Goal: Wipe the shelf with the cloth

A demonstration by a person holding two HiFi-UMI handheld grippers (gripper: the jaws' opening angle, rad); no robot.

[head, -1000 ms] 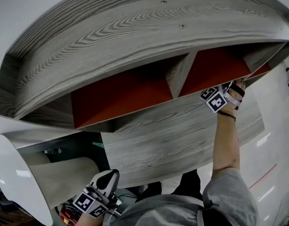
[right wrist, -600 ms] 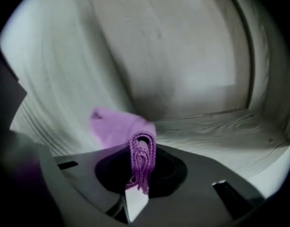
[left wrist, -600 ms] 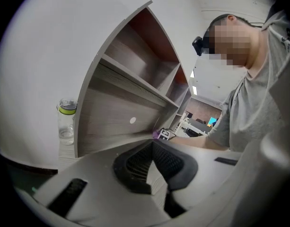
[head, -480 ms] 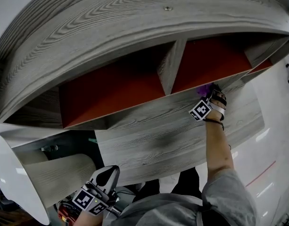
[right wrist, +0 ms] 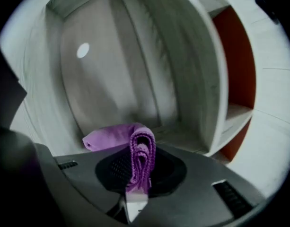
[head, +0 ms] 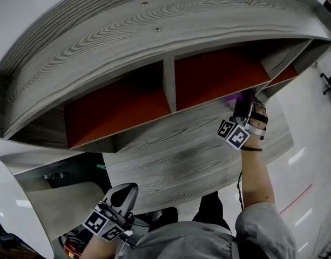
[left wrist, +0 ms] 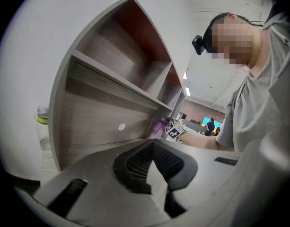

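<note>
At right centre of head view, wiping step: right tool [head: 243, 102] pinching cloth [right wrist: 140, 150] at shelf [head: 170, 150]. Lower left, left tool [head: 123, 197] pressed together, empty. Next likely: sweep along board with firm contact.

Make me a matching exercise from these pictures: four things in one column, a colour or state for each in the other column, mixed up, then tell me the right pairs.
Things:
1. cloth
2. left claw
3. shelf's back panel
4. right claw

Colour or state:
A. red
B. shut, with nothing in it
C. purple
D. shut on the cloth

Pairs: 1-C, 2-B, 3-A, 4-D
</note>
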